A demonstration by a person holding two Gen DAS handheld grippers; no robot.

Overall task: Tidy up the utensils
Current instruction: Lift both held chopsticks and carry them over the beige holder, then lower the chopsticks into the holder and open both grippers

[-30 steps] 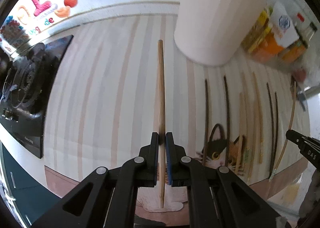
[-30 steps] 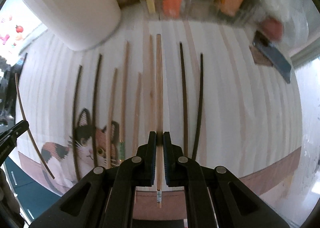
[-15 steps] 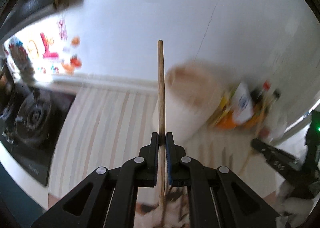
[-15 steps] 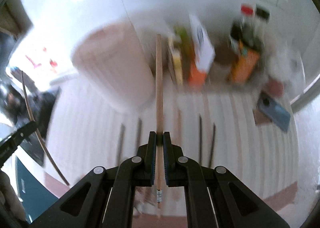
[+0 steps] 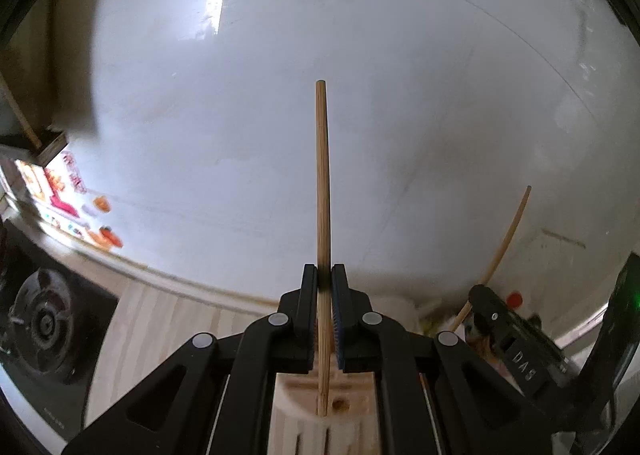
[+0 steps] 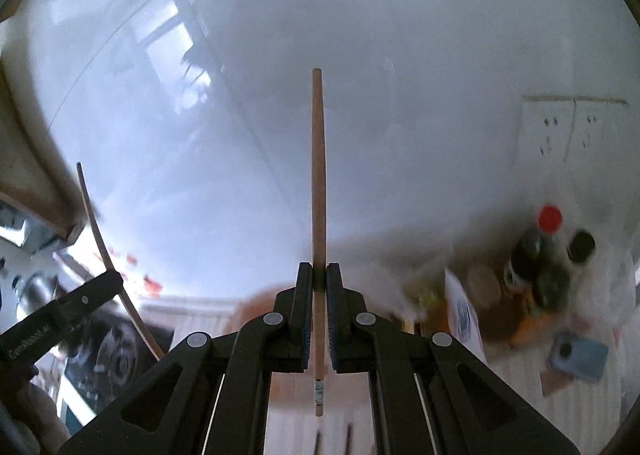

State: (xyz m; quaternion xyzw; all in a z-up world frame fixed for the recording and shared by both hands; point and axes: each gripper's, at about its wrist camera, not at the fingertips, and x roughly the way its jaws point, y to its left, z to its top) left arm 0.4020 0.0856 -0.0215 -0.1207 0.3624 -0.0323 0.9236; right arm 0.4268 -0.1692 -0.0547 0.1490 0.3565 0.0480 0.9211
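My left gripper (image 5: 323, 275) is shut on a light wooden chopstick (image 5: 322, 175) that points up along the fingers against the white wall. Its lower end hangs over the top of a pale utensil holder (image 5: 360, 387) with a hole and slots. My right gripper (image 6: 318, 273) is shut on a second wooden chopstick (image 6: 318, 175) with a small printed band near its lower end. Each view catches the other gripper at its edge: the right gripper (image 5: 480, 299) with its chopstick (image 5: 508, 235), the left gripper (image 6: 112, 283) with its chopstick (image 6: 96, 223). Two dark chopsticks (image 6: 320, 439) lie blurred below.
A black gas stove (image 5: 48, 327) sits at the left of the striped counter mat (image 5: 152, 327). Bottles (image 6: 548, 255), a carton (image 6: 464, 315) and a blue phone-like object (image 6: 580, 355) crowd the back right. Wall sockets (image 6: 568, 127) are on the white wall.
Both grippers have risen off the mat and tipped upward, each still holding its chopstick. The views have swung from the row of chopsticks on the mat to the white wall.
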